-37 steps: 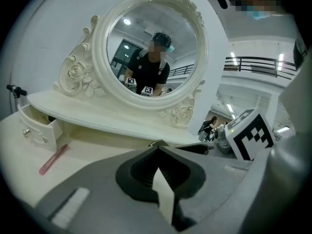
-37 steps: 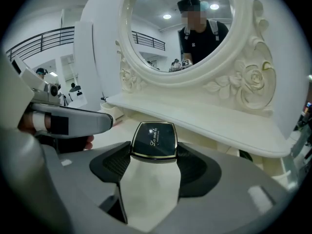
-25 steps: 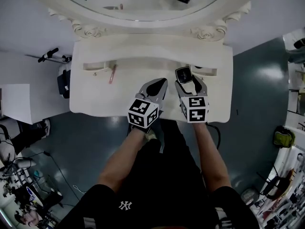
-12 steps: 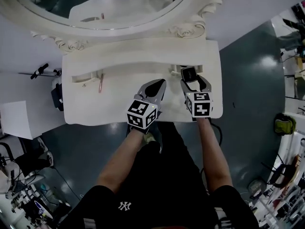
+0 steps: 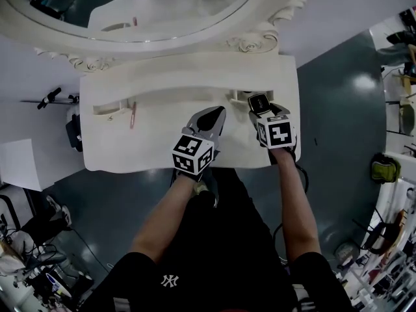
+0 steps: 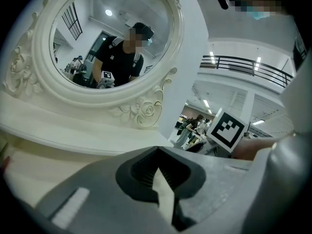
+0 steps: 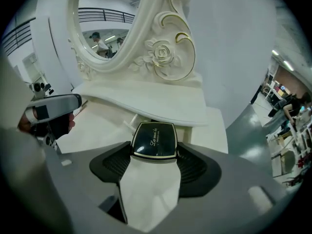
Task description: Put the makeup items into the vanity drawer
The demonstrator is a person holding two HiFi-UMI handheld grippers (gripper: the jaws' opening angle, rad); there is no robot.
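Observation:
A black compact [image 5: 259,102] with gold script on its lid [image 7: 153,139] sits clamped between the jaws of my right gripper [image 5: 261,107], which hovers over the back right of the cream vanity top [image 5: 162,145], close to a small open drawer [image 5: 236,97] under the mirror shelf. My left gripper [image 5: 212,117] rests over the middle of the top with its jaws closed tip to tip and nothing between them [image 6: 157,150]. A thin pink makeup stick [image 5: 132,116] lies at the back left, beside another small drawer [image 5: 107,109].
The oval carved mirror [image 5: 130,12] rises behind the shelf, its rose carving [image 7: 161,52] just ahead of the right gripper. Dark floor surrounds the vanity, with cluttered gear at the left [image 5: 26,265] and right [image 5: 383,168] edges. My legs stand against the front edge.
The right gripper has carried the compact a little farther back and right, towards the small drawer. The head view has shifted, and the left gripper has barely moved.

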